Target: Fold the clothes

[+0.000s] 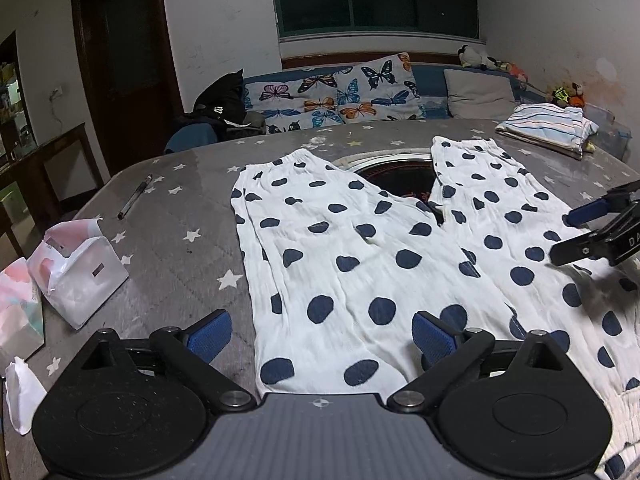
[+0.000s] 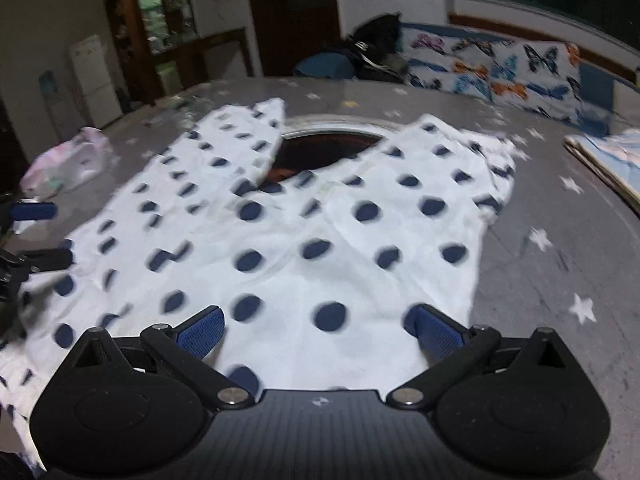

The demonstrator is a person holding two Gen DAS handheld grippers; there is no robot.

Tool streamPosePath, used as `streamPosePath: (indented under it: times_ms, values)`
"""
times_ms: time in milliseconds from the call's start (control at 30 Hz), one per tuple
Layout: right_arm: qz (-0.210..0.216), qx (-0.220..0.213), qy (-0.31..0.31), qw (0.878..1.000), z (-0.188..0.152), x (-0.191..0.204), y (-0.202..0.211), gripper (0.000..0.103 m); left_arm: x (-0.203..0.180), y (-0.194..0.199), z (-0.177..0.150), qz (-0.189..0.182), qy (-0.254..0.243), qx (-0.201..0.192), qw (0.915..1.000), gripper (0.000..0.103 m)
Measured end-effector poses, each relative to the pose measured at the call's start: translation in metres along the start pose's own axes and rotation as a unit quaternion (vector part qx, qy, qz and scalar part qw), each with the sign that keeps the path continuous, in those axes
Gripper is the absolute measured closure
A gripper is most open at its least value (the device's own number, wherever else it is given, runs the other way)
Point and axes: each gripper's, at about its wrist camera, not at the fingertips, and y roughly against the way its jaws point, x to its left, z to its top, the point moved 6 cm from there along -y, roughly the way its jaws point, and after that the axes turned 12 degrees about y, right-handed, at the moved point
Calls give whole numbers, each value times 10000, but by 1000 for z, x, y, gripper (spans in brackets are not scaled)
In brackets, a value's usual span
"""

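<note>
Left wrist view: the left gripper (image 1: pixel 322 334) hovers with fingers wide and empty over the near end of the polka-dot trousers (image 1: pixel 360 248), spread flat on the star-patterned table (image 1: pixel 172 216). The right gripper (image 2: pixel 314 330) is equally wide, holding nothing. Farther off, both legs flank the round table opening (image 1: pixel 400 174), so a dragged cuff could sag in.

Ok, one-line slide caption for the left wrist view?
Open left gripper above spread polka-dot trousers on the star-print table, right gripper alongside.

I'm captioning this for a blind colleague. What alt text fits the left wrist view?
White polka-dot trousers lie spread flat on a grey star-print table, legs pointing away. The left hand-held gripper is open above the near edge, and the right hand-held gripper enters from the right.
</note>
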Motion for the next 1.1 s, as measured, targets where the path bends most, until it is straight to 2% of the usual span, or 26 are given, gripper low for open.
streamPosePath:
  times_ms: [233, 367, 467, 533, 600, 733, 800, 867, 933, 1000, 1100]
  values:
    - [-234, -12, -280, 9993, 5, -33, 10, 0, 0, -11, 7, -31, 64, 26, 10000, 3]
    - [-580, -67, -550, 9968, 19, -62, -2, 1, -6, -18, 8, -62, 52, 67, 9999, 2]
    - [-725, -91, -774, 9943, 28, -79, -13, 8, -6, -20, 7, -56, 55, 94, 9999, 2]
    - [-846, -85, -846, 9928, 32, -90, -22, 15, -6, -22, 7, -50, 58, 111, 9999, 1]
    - [-953, -59, -894, 9914, 33, -96, -28, 29, -5, -23, 6, -43, 61, 128, 9999, 1]
    - [-1108, -56, -989, 9889, 32, -105, -33, 47, -5, -26, 5, -31, 66, 162, 9998, 1]
    - [-1213, -52, -950, 9881, 32, -107, -33, 70, -5, -27, 5, -25, 69, 179, 9998, 1]
    - [-1380, 8, -884, 9865, 32, -109, -33, 84, -5, -29, 4, -19, 72, 196, 9998, 1]
    - [-1474, 46, -794, 9859, 31, -109, -32, 89, -4, -30, 3, 5, 70, 212, 9997, 1]
    - [-1514, 55, -726, 9858, 31, -109, -32, 99, -3, -31, 2, 32, 68, 229, 9997, 1]
    - [-1865, 109, -552, 9808, 30, -110, -29, 100, -2, -33, 1, 72, 65, 254, 9996, 1]
